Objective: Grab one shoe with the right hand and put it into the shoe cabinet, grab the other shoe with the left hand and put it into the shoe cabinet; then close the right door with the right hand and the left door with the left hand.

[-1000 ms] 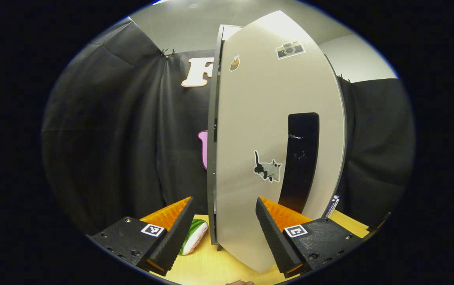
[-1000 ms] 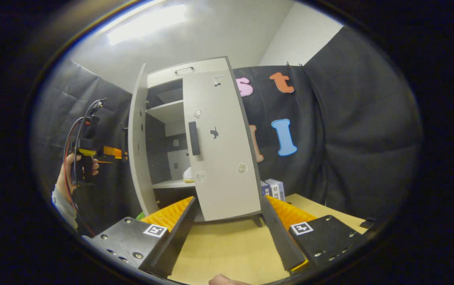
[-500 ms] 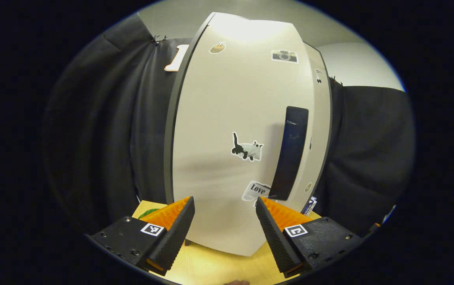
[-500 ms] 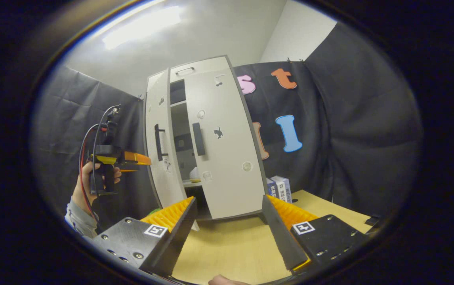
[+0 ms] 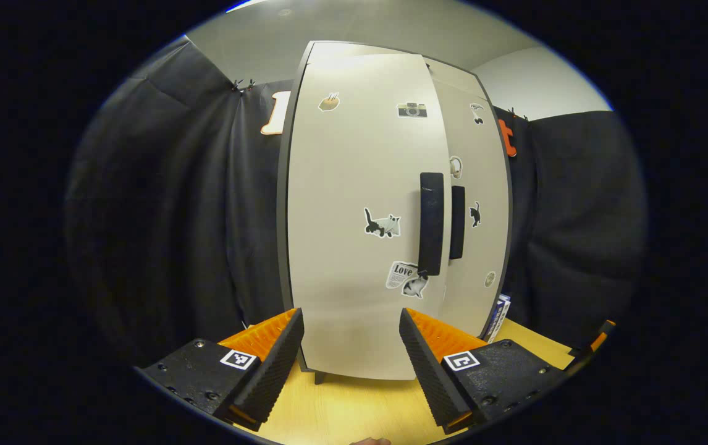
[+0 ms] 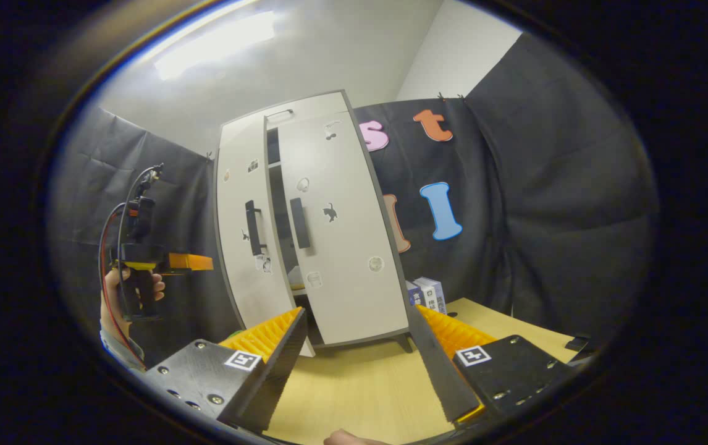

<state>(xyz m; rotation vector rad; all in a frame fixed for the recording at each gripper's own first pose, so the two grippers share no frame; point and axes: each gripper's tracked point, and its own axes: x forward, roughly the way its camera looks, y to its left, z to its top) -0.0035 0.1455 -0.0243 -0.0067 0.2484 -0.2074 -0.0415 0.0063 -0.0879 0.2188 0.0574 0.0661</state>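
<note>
Pale left door point(image 6: 240, 222) hung nearly shut, right door point(image 6: 341, 228) ajar by a narrow gap, both upright on the cabinet point(image 5: 391, 204) above the wooden tabletop point(image 6: 354, 389). Straight ahead of the left gripper point(image 5: 349, 355), nearer than the right gripper point(image 6: 357, 364). Jaws of both spread wide, grasping nothing, touching nothing. Shoe faintly visible inside.

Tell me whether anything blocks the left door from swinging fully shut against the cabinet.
Nothing visible does. In the right gripper view a narrow gap remains between the pale left door and pale right door, and nothing pokes out of it.
</note>
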